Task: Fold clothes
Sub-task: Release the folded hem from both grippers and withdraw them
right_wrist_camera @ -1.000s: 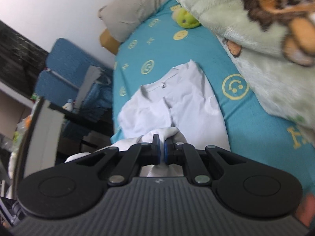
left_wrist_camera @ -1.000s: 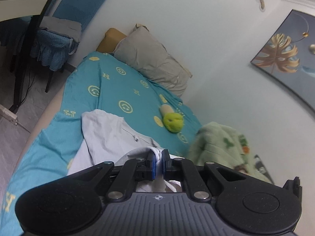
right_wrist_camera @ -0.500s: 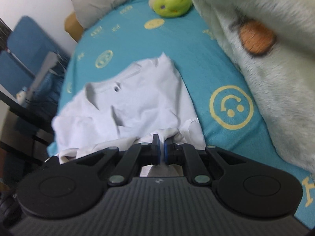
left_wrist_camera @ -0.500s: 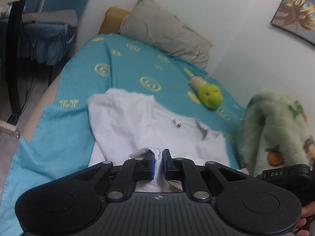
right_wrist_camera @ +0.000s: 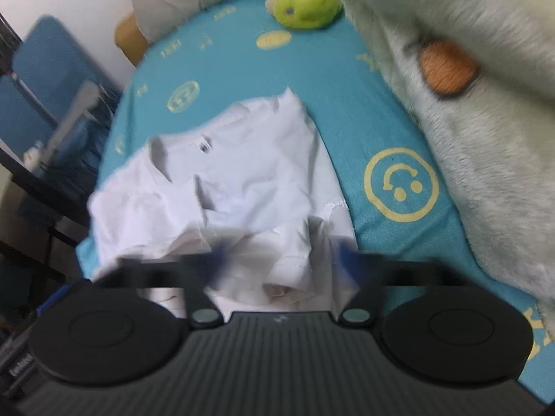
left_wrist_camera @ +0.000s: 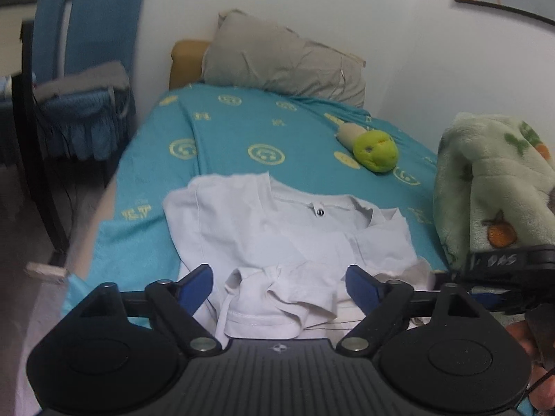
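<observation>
A white T-shirt (left_wrist_camera: pixel 270 228) lies on the teal bed sheet (left_wrist_camera: pixel 225 145), collar toward the pillow, its lower part folded up over the body. My left gripper (left_wrist_camera: pixel 279 282) is opening, its blue pads wide apart, with a bunched hem lying loose between them. In the right wrist view the same T-shirt (right_wrist_camera: pixel 242 180) lies just ahead. My right gripper (right_wrist_camera: pixel 281 260) is opening too, its jaws blurred and spread, with white cloth below them and nothing pinched. The right gripper's black body (left_wrist_camera: pixel 503 263) shows at the left view's right edge.
A grey pillow (left_wrist_camera: pixel 284 62) lies at the bed's head, a green plush toy (left_wrist_camera: pixel 374 150) near it. A fluffy pale green blanket (left_wrist_camera: pixel 492 187) is heaped along the right side. Blue chairs (left_wrist_camera: pixel 86 69) and a dark table stand left of the bed.
Both grippers came down toward the bed with the shirt's hem pinched, then sprang open and let the cloth drop onto the shirt's body.
</observation>
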